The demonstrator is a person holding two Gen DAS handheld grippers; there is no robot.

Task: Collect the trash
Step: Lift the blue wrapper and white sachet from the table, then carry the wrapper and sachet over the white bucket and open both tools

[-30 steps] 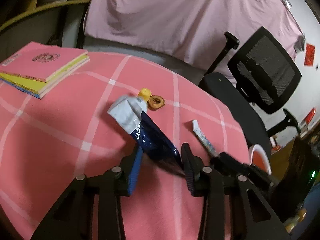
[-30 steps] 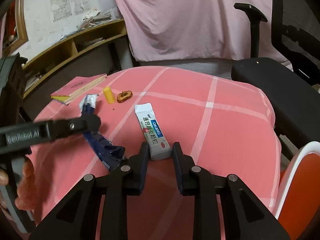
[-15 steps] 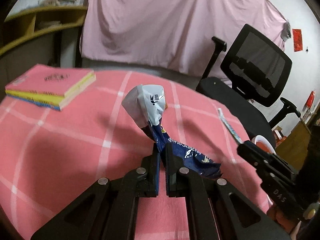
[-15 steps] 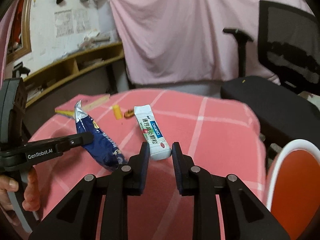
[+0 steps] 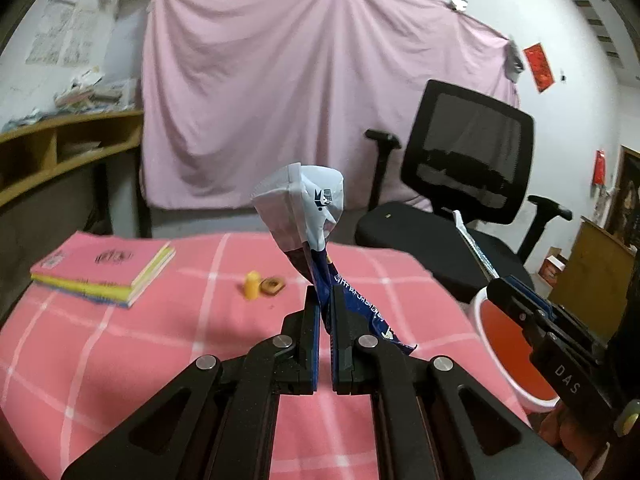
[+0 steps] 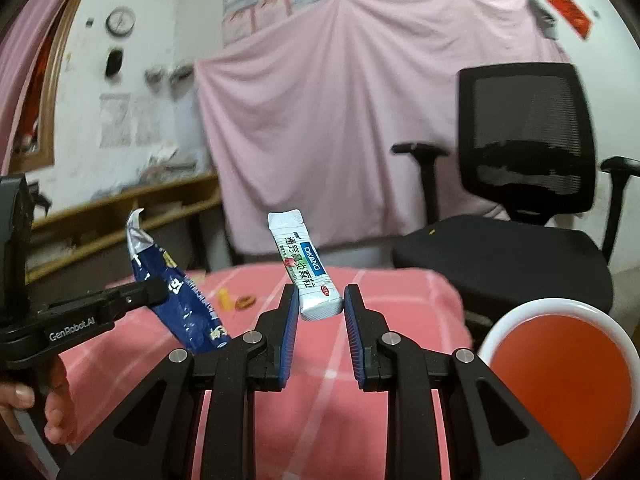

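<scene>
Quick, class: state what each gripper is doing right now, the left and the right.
Left gripper: closed on the blue snack wrapper, lifted off the table.
Right gripper: closed on the white sachet, also held up.

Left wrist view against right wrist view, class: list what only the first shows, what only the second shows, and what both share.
Only the left wrist view: the stack of books on the pink tablecloth, and the left gripper with its jaws shut on the blue wrapper.

Only the right wrist view: the wall clock, the sachet's printed face, and the right gripper gripping the white sachet.

Both: wrapper, sachet, yellow cap, brown scrap, office chair, red bin.
</scene>
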